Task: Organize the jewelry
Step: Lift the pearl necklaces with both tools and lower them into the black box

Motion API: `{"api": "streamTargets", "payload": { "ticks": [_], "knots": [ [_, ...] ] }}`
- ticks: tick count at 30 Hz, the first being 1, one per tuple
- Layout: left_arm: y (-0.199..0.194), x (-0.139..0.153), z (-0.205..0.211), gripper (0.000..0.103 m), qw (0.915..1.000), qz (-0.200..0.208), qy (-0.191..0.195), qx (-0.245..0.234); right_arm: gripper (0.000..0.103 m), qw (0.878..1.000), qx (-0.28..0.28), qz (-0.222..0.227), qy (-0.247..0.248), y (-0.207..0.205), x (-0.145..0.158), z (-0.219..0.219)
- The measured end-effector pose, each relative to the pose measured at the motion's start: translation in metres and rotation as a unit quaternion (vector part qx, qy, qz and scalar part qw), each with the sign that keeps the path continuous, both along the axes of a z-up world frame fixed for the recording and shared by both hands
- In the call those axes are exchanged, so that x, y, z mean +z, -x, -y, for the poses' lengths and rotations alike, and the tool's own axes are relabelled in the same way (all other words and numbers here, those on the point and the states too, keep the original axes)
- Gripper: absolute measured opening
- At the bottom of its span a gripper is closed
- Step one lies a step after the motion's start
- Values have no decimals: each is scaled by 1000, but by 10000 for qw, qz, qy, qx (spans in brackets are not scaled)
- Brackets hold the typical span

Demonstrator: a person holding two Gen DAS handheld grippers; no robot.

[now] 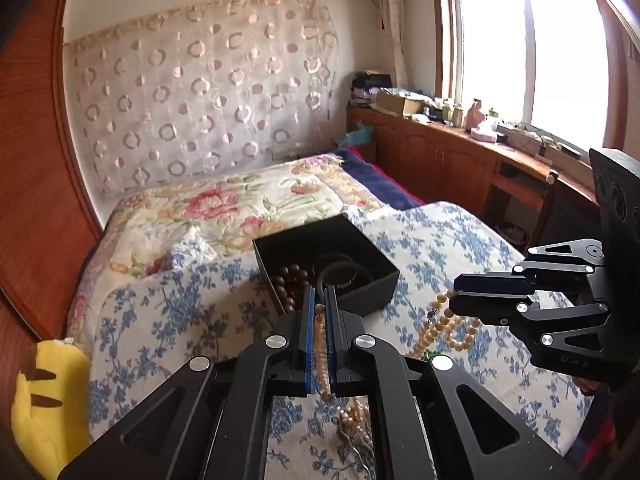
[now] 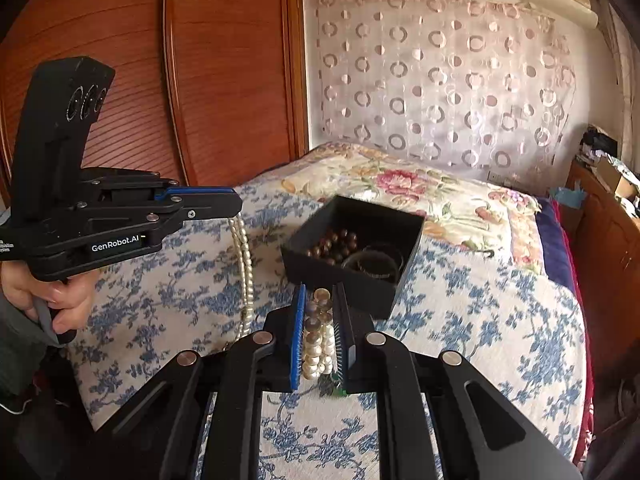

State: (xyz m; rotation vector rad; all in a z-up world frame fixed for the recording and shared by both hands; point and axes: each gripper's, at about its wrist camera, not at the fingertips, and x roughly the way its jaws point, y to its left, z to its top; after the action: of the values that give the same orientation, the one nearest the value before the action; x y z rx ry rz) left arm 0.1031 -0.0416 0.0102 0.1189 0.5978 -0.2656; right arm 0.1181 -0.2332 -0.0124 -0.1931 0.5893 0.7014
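- While brown beads (image 2: 332, 246) and a dark bangle (image 2: 374, 260) already lie in the black box (image 2: 404, 220) at mid-frame, the pearl necklace (image 2: 244, 264) is not yet in.
- Left gripper (image 1: 320, 312) pinches one part of the strand; right gripper (image 2: 320, 304) clamps a bunched part, possibly the same necklace.
- Below lies a blue-flowered bedspread (image 2: 480, 320); wooden wardrobe (image 2: 200, 80) upper left, patterned curtain (image 2: 440, 80) behind.

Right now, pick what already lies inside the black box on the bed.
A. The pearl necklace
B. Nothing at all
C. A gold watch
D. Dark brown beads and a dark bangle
D: inside the black box, dark brown beads lie beside a dark bangle; the pearl necklace hangs outside it, pinched by both grippers.
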Motion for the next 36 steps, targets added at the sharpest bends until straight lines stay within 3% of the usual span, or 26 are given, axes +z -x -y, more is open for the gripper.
{"api": "streamTargets", "payload": {
  "ticks": [6, 7, 8, 14, 19, 26, 27, 28, 30, 36],
  "knots": [
    [-2, 15, -6, 4, 9998, 149, 64, 63, 14, 9999, -19, 123, -37, -5, 17, -1],
    [-2, 18, -6, 4, 9998, 175, 73, 70, 2, 9999, -15, 144, -55, -6, 20, -1],
    [-2, 21, -6, 4, 9997, 209, 78, 77, 0, 9998, -19, 167, -75, -7, 23, -2],
    [2, 39, -6, 4, 9991, 404, 66, 64, 0, 9997, 3, 233, 1, -9, 33, -5],
    [3, 40, -8, 4, 9992, 398, 84, 58, 0, 9997, -49, -83, 221, -20, 2, -6],
    [4, 37, -4, 4, 9993, 355, 88, 54, 2, 9947, -233, -730, 691, -48, -63, -13],
    [3, 35, -4, 4, 9993, 349, 86, 53, 4, 9937, -254, -790, 752, -52, -70, -14],
    [3, 35, -3, 4, 9993, 350, 79, 53, 13, 9927, -276, -840, 816, -54, -77, -16],
    [4, 34, -4, 4, 9993, 349, 78, 46, 22, 9911, -248, -999, 842, -57, -88, -17],
    [5, 32, -5, 4, 9994, 336, 70, 71, 21, 9894, -362, -1144, 821, -69, -95, -18]
  ]
}}
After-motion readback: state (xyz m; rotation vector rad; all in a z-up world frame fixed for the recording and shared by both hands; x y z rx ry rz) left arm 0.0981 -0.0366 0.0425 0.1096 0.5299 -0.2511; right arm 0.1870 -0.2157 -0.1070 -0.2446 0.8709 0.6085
